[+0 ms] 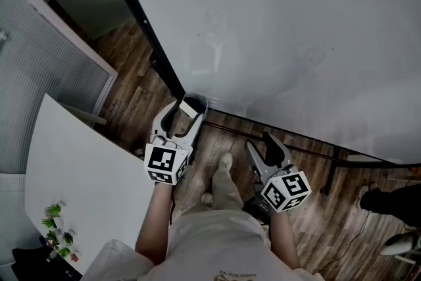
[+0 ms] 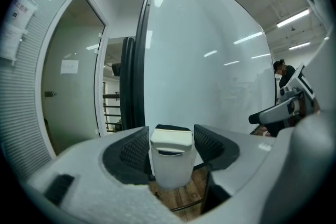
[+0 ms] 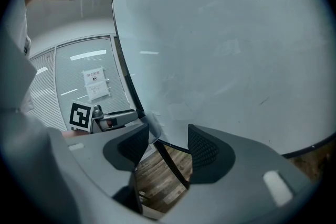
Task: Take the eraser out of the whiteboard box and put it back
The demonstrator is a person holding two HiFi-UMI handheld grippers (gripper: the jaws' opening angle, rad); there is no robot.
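Grey-bodied and held forward toward 12 o'clock, tipped slightly down at the whiteboard point(image 1: 296, 29). At 11 o'clock, left gripper point(image 1: 191, 105) up against the board's lower corner, jaws clamped on the eraser point(image 2: 171, 140), pads against both its sides. At 1 o'clock, right gripper point(image 1: 258, 141) level with it, jaws apart, holding nothing, only wooden floor point(image 3: 157, 176) showing between them. Seated, it seems, in the white whiteboard box point(image 2: 173, 170): lower part hidden, cream top standing clear of the rim. Long axis upright, dark felt face turned toward the board at 12 o'clock.
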